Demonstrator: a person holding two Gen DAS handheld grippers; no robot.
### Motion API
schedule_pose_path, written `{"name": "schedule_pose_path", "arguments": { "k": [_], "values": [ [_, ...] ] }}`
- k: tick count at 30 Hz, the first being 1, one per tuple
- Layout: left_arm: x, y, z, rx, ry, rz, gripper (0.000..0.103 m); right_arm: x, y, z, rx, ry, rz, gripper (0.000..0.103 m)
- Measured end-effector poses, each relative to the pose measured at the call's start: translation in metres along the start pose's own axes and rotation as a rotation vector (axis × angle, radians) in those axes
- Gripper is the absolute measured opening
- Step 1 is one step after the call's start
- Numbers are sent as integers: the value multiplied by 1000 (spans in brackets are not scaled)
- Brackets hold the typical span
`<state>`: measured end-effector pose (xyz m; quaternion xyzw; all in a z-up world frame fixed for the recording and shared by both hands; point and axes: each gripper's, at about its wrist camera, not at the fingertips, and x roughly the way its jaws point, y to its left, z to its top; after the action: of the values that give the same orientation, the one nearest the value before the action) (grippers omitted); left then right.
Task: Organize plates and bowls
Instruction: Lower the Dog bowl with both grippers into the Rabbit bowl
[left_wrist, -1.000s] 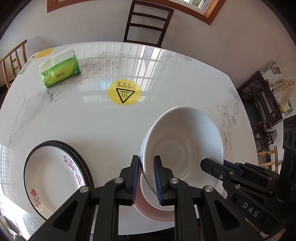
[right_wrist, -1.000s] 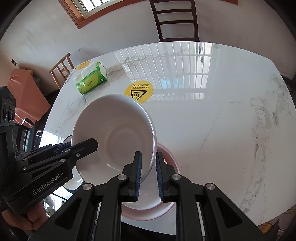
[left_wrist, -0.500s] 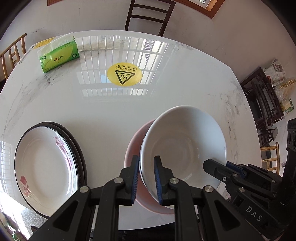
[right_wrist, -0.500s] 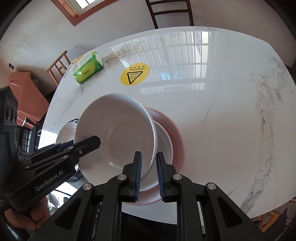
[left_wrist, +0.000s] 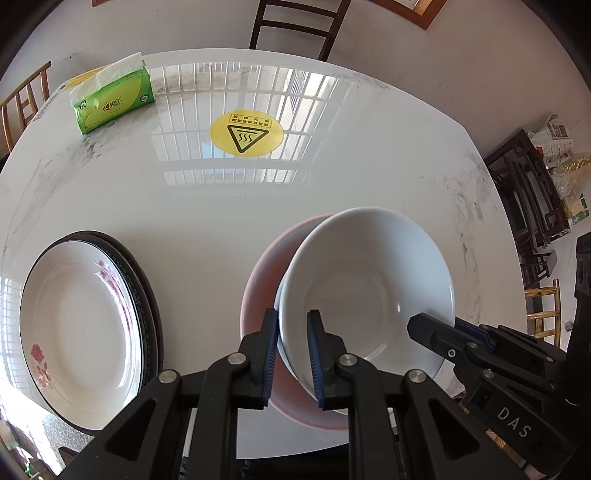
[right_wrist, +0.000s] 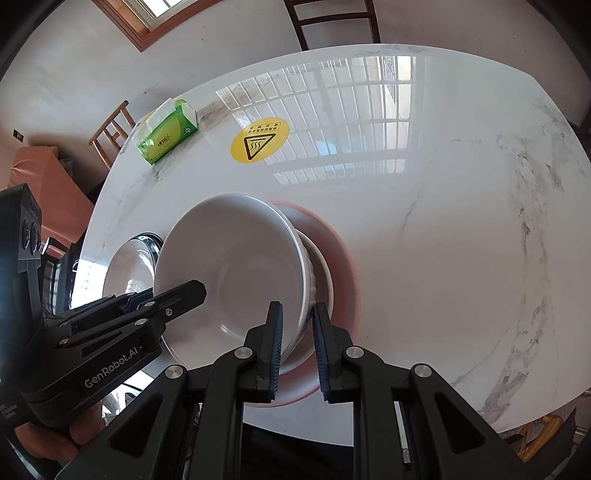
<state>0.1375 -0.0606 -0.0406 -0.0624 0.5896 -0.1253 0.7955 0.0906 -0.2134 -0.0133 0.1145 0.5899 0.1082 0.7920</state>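
A plain white bowl (left_wrist: 369, 280) rests tilted on a stack at the table's near edge. My left gripper (left_wrist: 292, 317) is shut on its near-left rim. On the opposite rim my right gripper (right_wrist: 297, 310) is shut; its fingertip (left_wrist: 424, 325) shows in the left wrist view. Under the bowl (right_wrist: 240, 266) lie a smaller white dish (right_wrist: 327, 280) and a pink plate (left_wrist: 266, 273), whose rim (right_wrist: 343, 266) sticks out. To the left, a flowered white plate (left_wrist: 81, 317) sits on a dark-rimmed plate (left_wrist: 147, 295).
The white marble table (left_wrist: 184, 206) carries a green tissue pack (left_wrist: 110, 99) and a yellow hot-surface sticker (left_wrist: 246, 133) further back. A dark chair (left_wrist: 295, 26) stands behind it, a wooden chair (left_wrist: 22, 107) at far left, dark furniture (left_wrist: 528, 192) at right.
Both grippers have come down with the white bowl, which has sunk from above the pink plate onto the stack. The table has grown larger in both views.
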Motion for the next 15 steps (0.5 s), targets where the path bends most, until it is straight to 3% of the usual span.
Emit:
{"name": "schedule_pose_path", "arguments": {
  "k": [15],
  "values": [
    [-5, 10, -7, -48, -58, -50, 16, 4, -4, -6, 16, -16, 8, 28]
  ]
}}
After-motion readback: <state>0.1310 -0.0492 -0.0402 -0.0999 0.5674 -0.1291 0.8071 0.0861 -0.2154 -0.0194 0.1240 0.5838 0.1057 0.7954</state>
